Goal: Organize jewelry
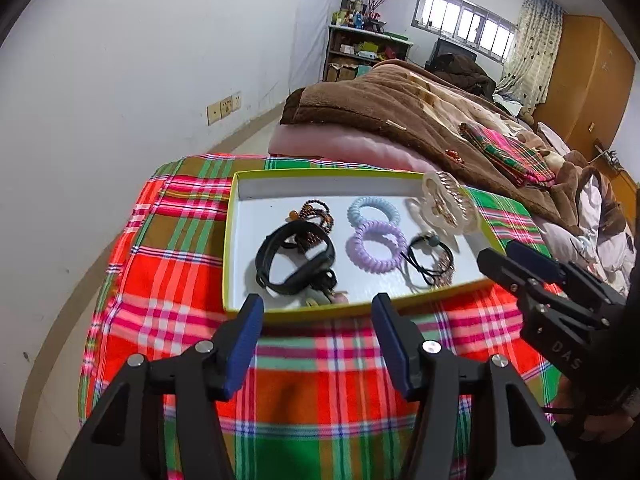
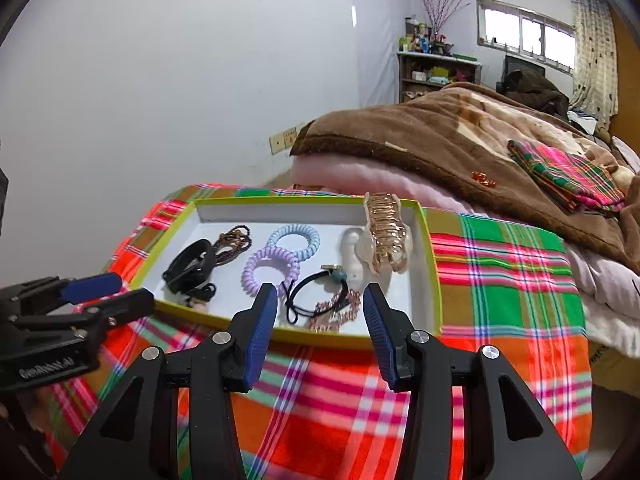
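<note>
Lengthwise across the plaid cloth [image 1: 320,360], tray [image 1: 248,312]; both grippers [image 1: 318,312] [image 2: 320,304] released, empty.

— What is seen beyond the jaws?
— A white wall [image 1: 140,60], a cluttered shelf [image 1: 362,50] and a bright window [image 1: 466,22].
— And to their right?
— A curtain [image 1: 534,40] and a wooden wardrobe [image 1: 588,80] are seen.

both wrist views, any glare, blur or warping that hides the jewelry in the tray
Left wrist view: fisheye bends the walls; window blown out; tray contents sharp. Right wrist view: same warping; window overexposed; spiral hair ties crisp, no glare.
</note>
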Motion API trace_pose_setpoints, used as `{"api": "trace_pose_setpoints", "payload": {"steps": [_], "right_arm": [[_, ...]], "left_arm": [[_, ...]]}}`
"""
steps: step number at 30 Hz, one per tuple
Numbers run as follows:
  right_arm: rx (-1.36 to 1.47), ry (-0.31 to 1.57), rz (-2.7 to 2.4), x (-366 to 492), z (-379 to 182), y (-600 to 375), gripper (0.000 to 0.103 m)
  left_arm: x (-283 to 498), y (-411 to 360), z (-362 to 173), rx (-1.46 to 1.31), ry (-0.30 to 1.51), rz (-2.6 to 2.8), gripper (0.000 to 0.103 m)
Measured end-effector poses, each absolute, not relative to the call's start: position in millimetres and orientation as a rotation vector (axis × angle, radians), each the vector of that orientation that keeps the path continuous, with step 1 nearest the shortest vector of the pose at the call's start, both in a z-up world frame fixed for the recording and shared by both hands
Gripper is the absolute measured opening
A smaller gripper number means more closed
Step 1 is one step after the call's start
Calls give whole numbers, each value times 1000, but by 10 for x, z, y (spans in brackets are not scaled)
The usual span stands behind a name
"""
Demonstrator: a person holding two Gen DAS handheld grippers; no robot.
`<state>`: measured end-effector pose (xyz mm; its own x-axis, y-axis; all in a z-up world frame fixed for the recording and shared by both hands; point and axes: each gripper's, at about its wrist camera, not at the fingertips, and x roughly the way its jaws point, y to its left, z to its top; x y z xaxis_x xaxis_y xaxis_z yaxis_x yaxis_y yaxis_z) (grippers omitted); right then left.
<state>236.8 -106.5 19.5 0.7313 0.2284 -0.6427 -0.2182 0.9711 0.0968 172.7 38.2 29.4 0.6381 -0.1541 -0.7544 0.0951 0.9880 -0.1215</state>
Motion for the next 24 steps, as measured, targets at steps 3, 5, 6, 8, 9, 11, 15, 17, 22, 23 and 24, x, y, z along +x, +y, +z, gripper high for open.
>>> {"api": "trace_pose_setpoints", "payload": {"steps": [3, 5, 6, 8, 9, 11, 15, 17, 22, 23, 24], "right_arm": [[30, 707, 239, 2231, 204, -1105, 46], [37, 707, 233, 2113, 204, -1134, 46], [39, 704, 233, 2066, 207, -1145, 46], [44, 702, 231, 1942, 204, -1172, 46], [40, 704, 230, 1895, 200, -1178, 46], [41, 705, 224, 1808, 193, -1190, 46], [53, 709, 220, 1665, 163, -1215, 46], [53, 708, 214, 1584, 153, -1217, 46], [63, 701, 216, 1412, 159, -1226, 46], [61, 699, 213, 1384, 162, -1218, 46], [62, 696, 214, 1357, 167, -1213, 46]], "left_arm": [[1577, 337, 313, -71, 848, -135, 59], [1498, 310, 323, -73, 842, -125, 59], [1455, 297, 330, -71, 839, -113, 59], [1374, 275, 334, -58, 826, -95, 59], [1337, 266, 333, -54, 820, -85, 59], [1259, 244, 325, -45, 815, -64, 59], [1099, 200, 289, -37, 805, -50, 59], [1035, 191, 279, -40, 808, -41, 59], [869, 169, 276, -16, 792, -2, 59], [843, 176, 277, -19, 791, 0, 59], [820, 183, 278, -25, 789, 0, 59]]}}
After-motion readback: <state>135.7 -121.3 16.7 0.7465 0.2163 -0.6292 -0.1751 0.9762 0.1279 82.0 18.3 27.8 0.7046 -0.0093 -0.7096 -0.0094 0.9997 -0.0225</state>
